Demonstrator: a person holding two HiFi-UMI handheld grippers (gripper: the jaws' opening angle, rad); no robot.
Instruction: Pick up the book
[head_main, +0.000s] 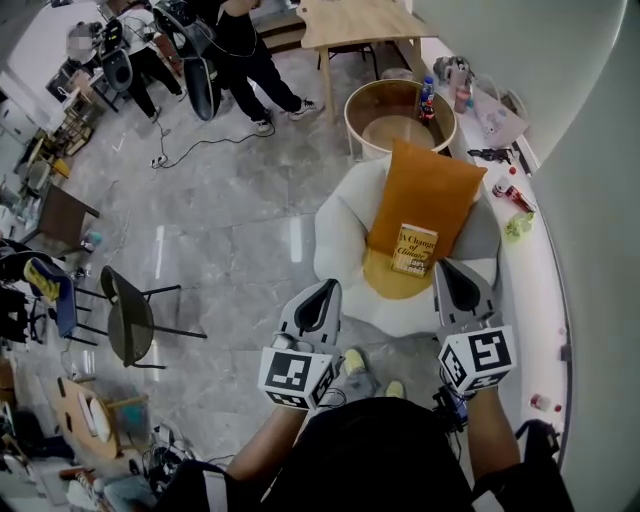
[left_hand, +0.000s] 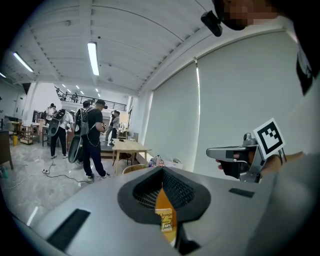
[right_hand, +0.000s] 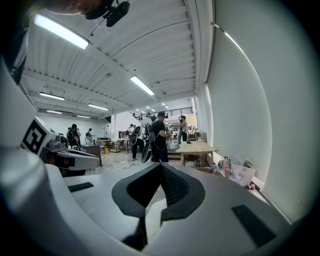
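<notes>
A yellow book (head_main: 414, 250) lies on an orange cushion (head_main: 425, 190) that leans in a white armchair (head_main: 338, 235). Both grippers are held level, side by side, short of the chair's front edge. My left gripper (head_main: 325, 288) is left of the book, its jaws together and empty. My right gripper (head_main: 451, 267) is just right of the book and a little nearer to me, also shut on nothing. In the left gripper view the book (left_hand: 167, 221) shows through the slit behind my left gripper's (left_hand: 161, 170) meeting tips. My right gripper (right_hand: 161, 165) points past the chair into the room.
Behind the armchair stands a round wooden tub (head_main: 400, 115) with a bottle (head_main: 427, 98) on its rim, then a wooden table (head_main: 365, 25). A white ledge (head_main: 540, 250) with small items runs along the right wall. A person (head_main: 240, 50) stands far left; a black chair (head_main: 130, 315) sits left.
</notes>
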